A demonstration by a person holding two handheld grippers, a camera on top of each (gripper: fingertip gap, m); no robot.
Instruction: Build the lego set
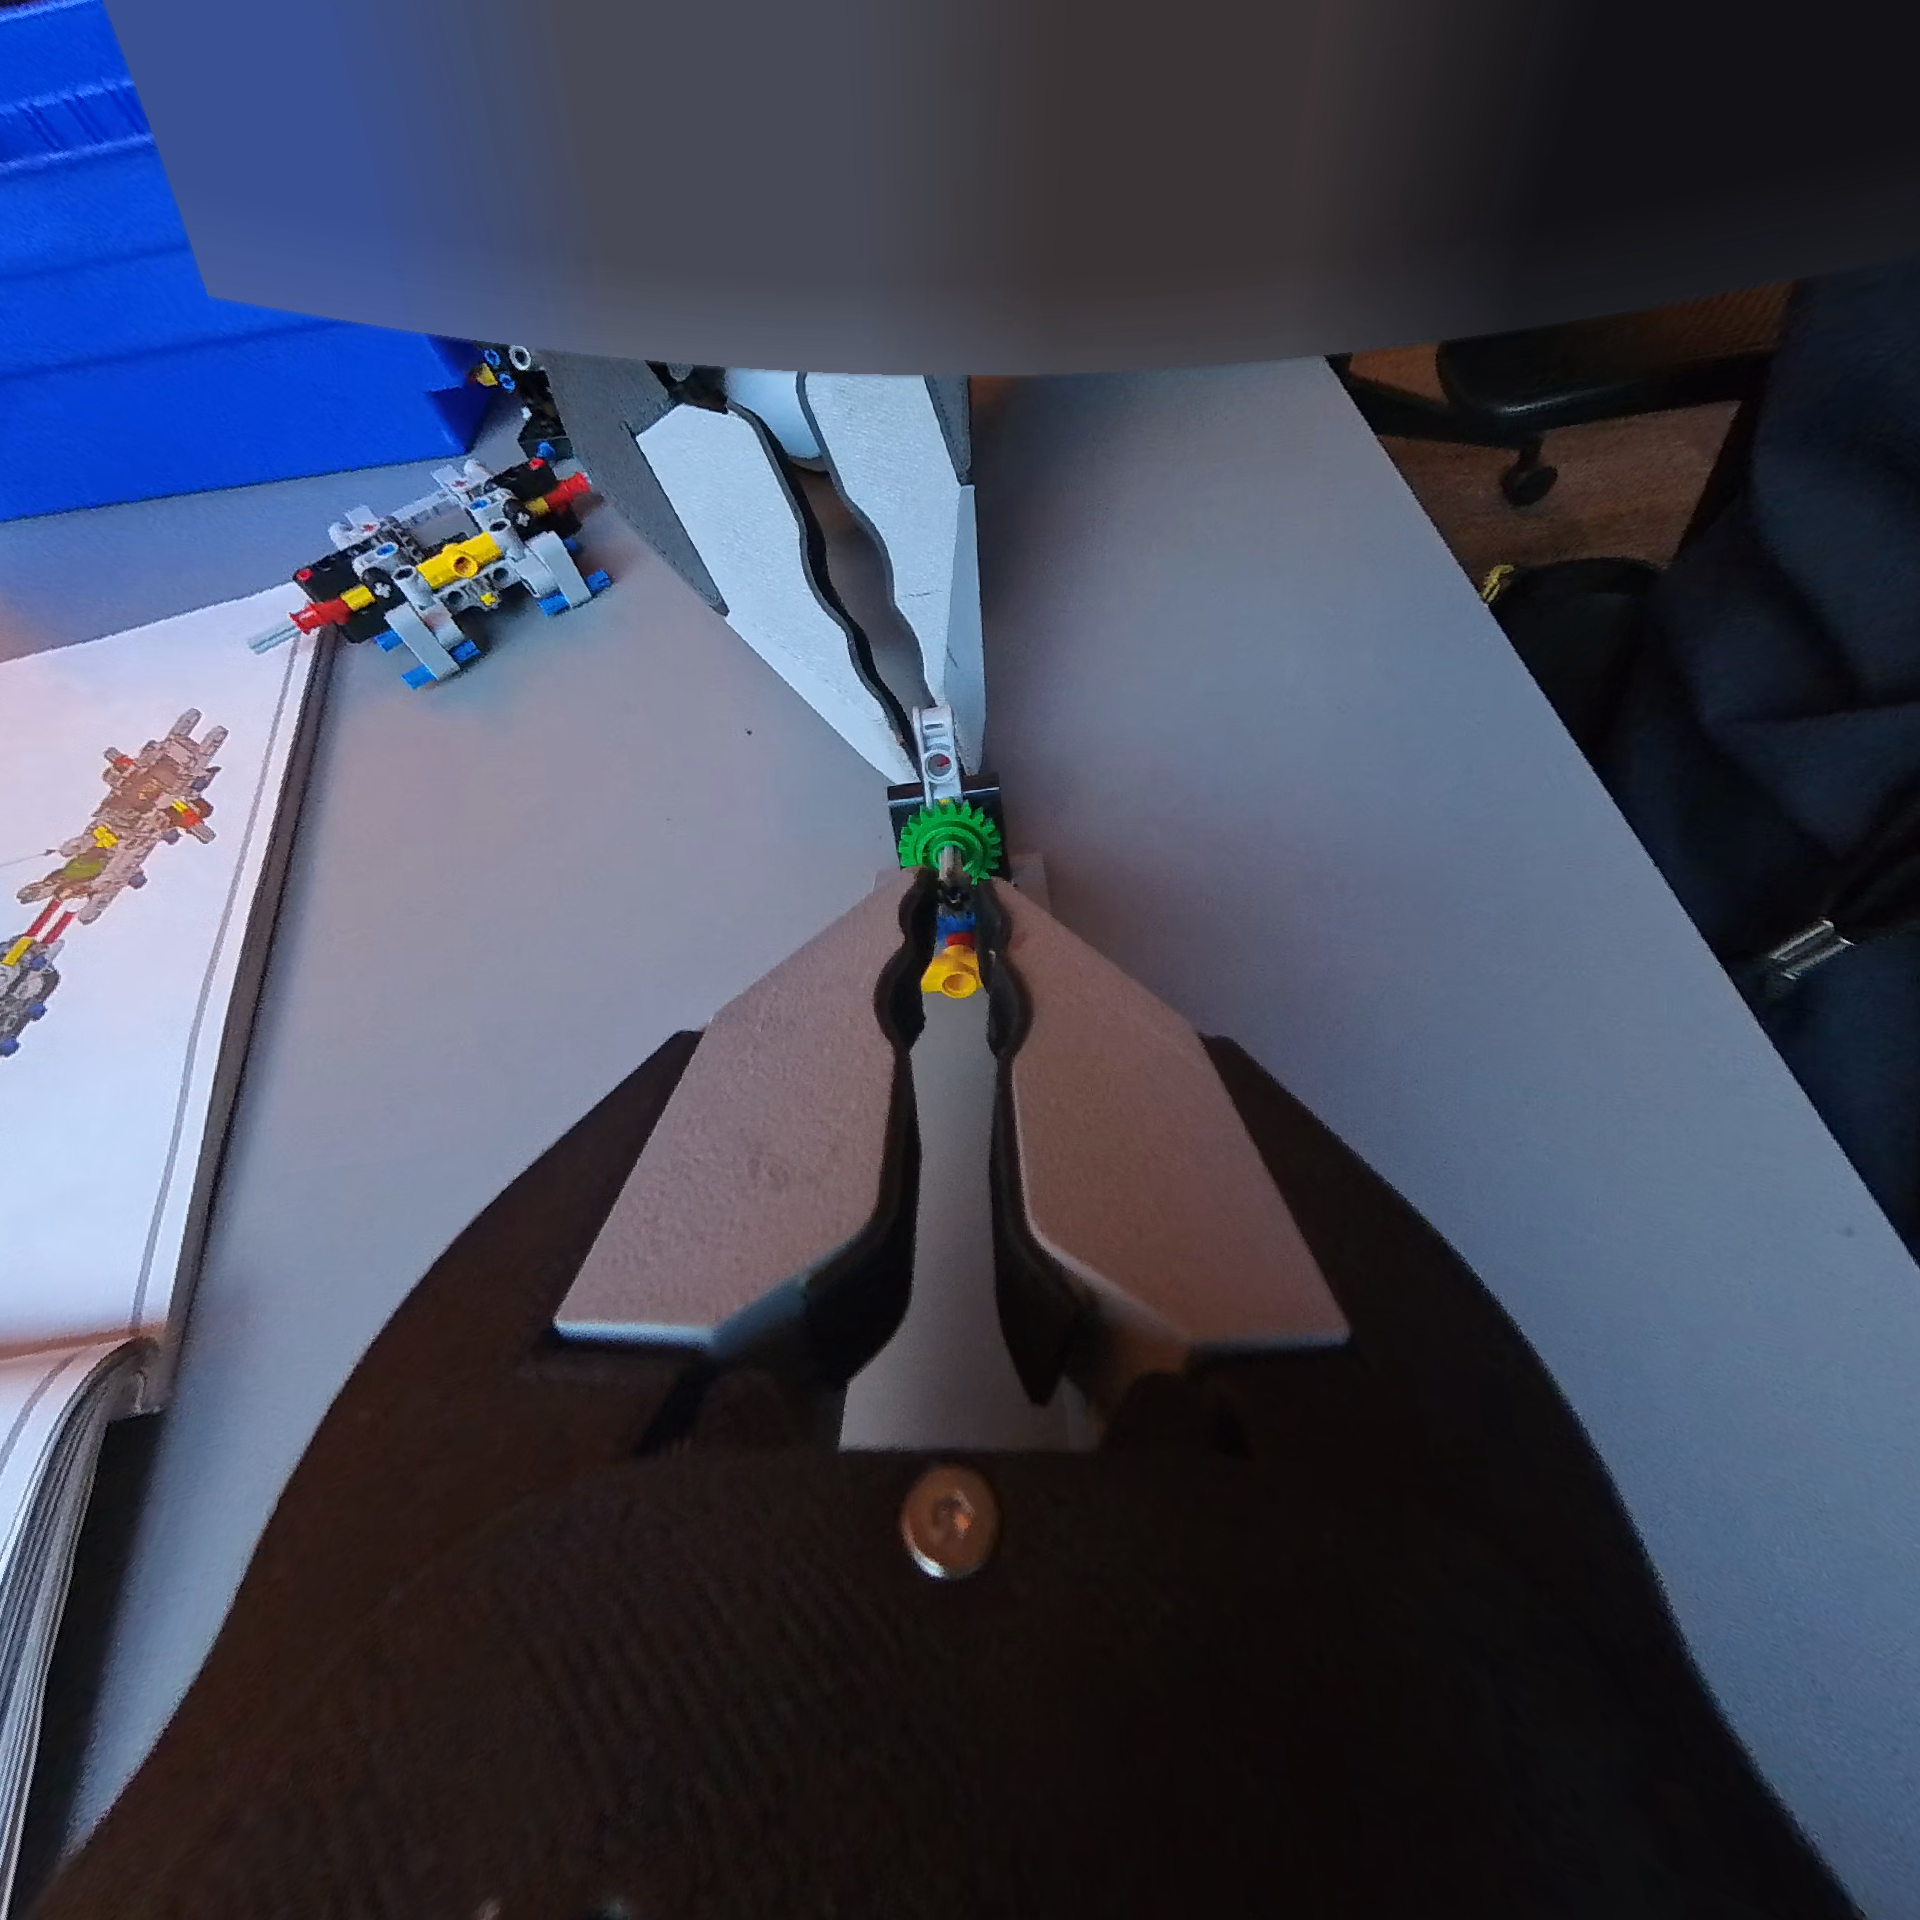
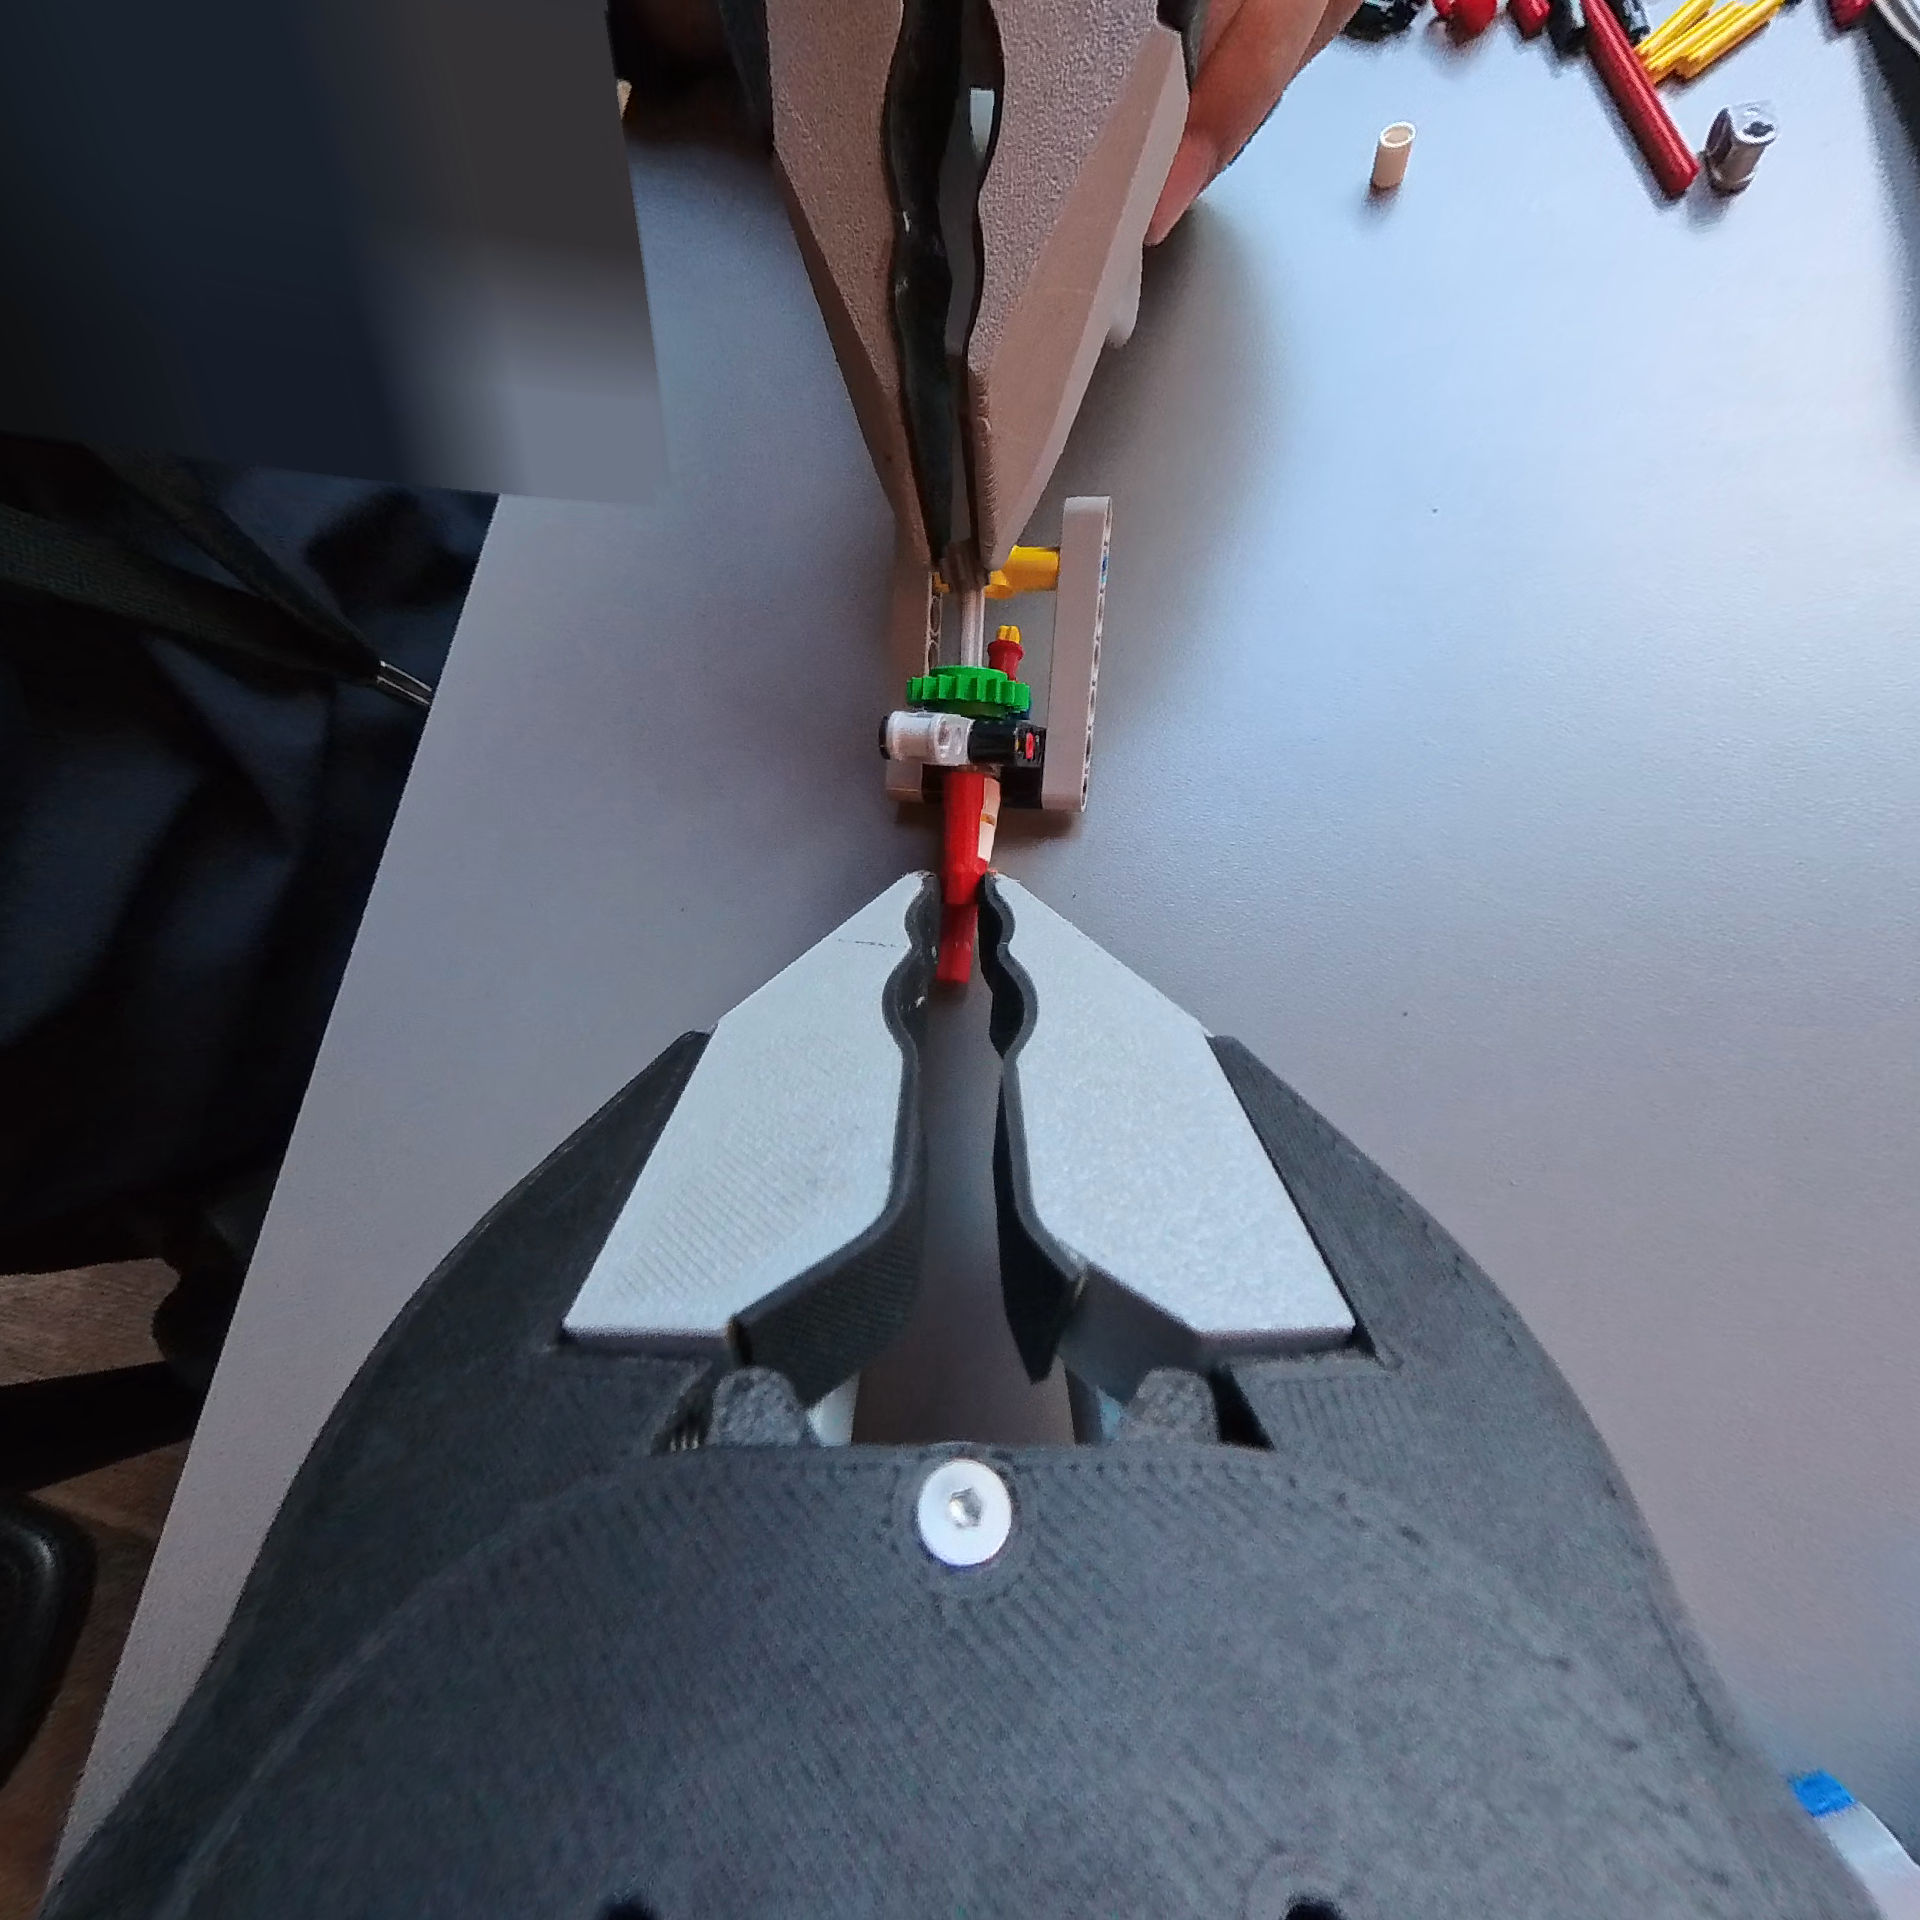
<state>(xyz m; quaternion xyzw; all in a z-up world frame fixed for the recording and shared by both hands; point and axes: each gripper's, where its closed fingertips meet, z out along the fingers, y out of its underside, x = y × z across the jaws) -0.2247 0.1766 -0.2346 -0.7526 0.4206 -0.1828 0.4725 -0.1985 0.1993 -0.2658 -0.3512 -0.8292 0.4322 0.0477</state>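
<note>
A small brick assembly lies on the grey table [image 2: 1455, 935]: grey beams [image 2: 1081, 644], a green gear [image 2: 966, 688] on a pale axle [image 2: 971, 623], a yellow connector [image 2: 1023, 566] and a red axle [image 2: 961, 842] sticking out toward me. My right gripper [image 2: 961, 883] is shut on the red axle's end. My left gripper [image 1: 951, 883] faces it from the other side, shut on the pale axle just behind the green gear [image 1: 948, 836]. Each gripper shows in the other's view: the left one [image 2: 956, 561] and the right one [image 1: 930, 743].
A second built assembly [image 1: 457, 561], a blue bin [image 1: 156, 364] and an open instruction book [image 1: 125, 935] are on the left. Loose red and yellow rods [image 2: 1621, 83], a beige bush [image 2: 1392, 154] and a metal piece [image 2: 1740, 145] lie far right. The table edge [image 2: 436, 727] borders a dark bag. The gap from one gripper's tips to the other's is roughly 6 cm.
</note>
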